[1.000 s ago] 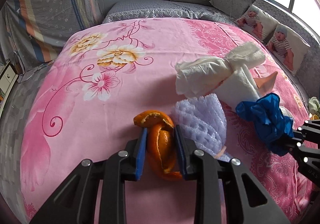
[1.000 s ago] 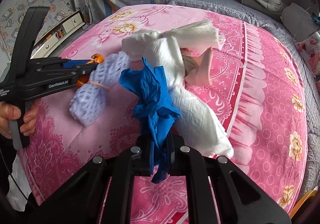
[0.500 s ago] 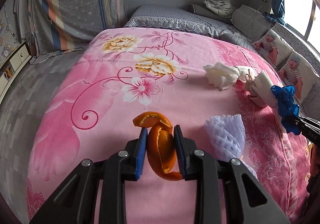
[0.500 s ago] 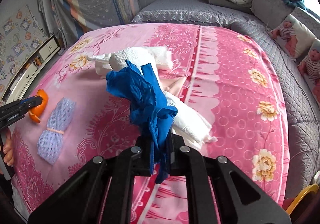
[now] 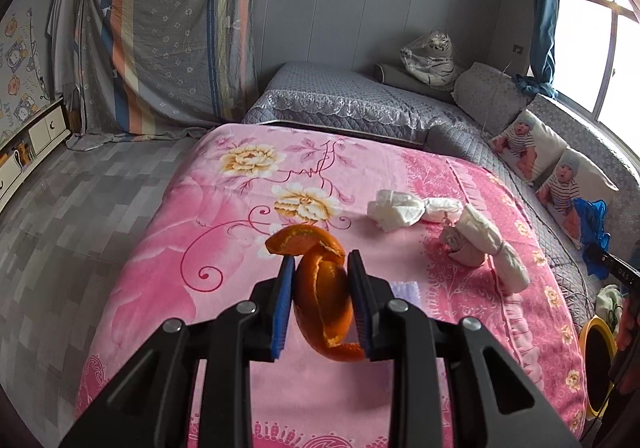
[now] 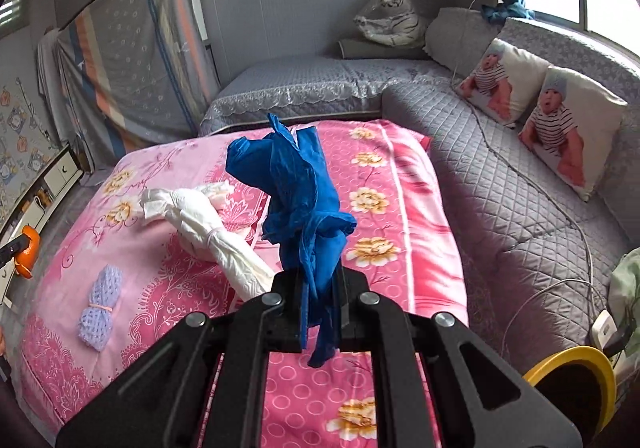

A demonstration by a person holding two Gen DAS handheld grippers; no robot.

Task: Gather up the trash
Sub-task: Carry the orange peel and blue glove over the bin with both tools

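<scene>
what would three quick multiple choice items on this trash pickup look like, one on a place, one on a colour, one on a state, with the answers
1. Where is the lilac foam net?
A. lying on the pink bedspread
B. in the yellow bin
C. on the grey sofa

2. What colour is the crumpled glove in the right gripper?
A. white
B. blue
C. green

3. What state is the left gripper in?
A. open and empty
B. shut on nothing
C. shut on the orange peel

Answers:
1. A, the net rests flat on the spread near its front left corner in the right wrist view.
2. B, the bunched material rising from the fingers is deep blue.
3. C, both blue pads press the curled peel, which hangs above the bed.
</scene>
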